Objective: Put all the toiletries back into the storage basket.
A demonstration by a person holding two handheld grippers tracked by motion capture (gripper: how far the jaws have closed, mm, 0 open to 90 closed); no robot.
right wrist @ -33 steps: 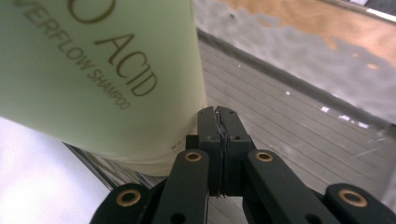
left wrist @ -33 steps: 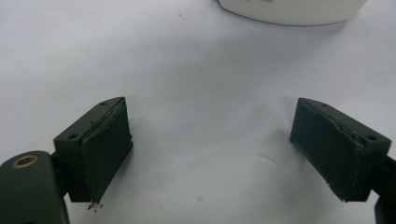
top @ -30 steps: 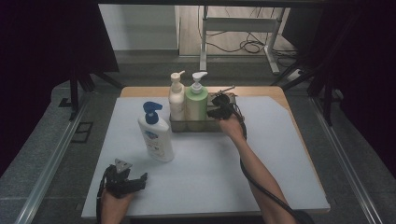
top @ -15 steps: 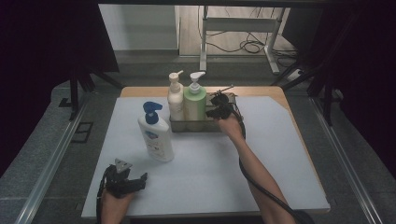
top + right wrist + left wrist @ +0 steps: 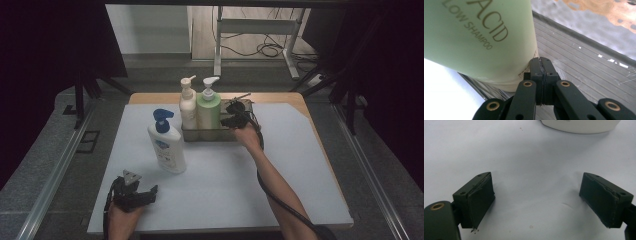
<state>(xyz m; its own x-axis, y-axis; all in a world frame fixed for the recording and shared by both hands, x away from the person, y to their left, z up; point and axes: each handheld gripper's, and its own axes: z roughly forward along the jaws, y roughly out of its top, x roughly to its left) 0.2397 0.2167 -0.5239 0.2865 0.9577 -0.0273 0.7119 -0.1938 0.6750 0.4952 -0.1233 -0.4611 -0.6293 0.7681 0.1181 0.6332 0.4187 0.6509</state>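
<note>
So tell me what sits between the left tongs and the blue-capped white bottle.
Nothing: in the high view, bare white tabletop separates the open left tongs from the blue-capped white bottle; the left gripper view agrees.

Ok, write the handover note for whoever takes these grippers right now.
Left gripper: open, empty, low over the white mat at the near left edge.
Right gripper: shut, holding nothing, tips against the base of the green pump shampoo bottle.
That bottle and the cream pump bottle stand in the grey metal tray.
Left to do, probably: the white bottle with blue pump stands outside the tray, on the mat.
</note>
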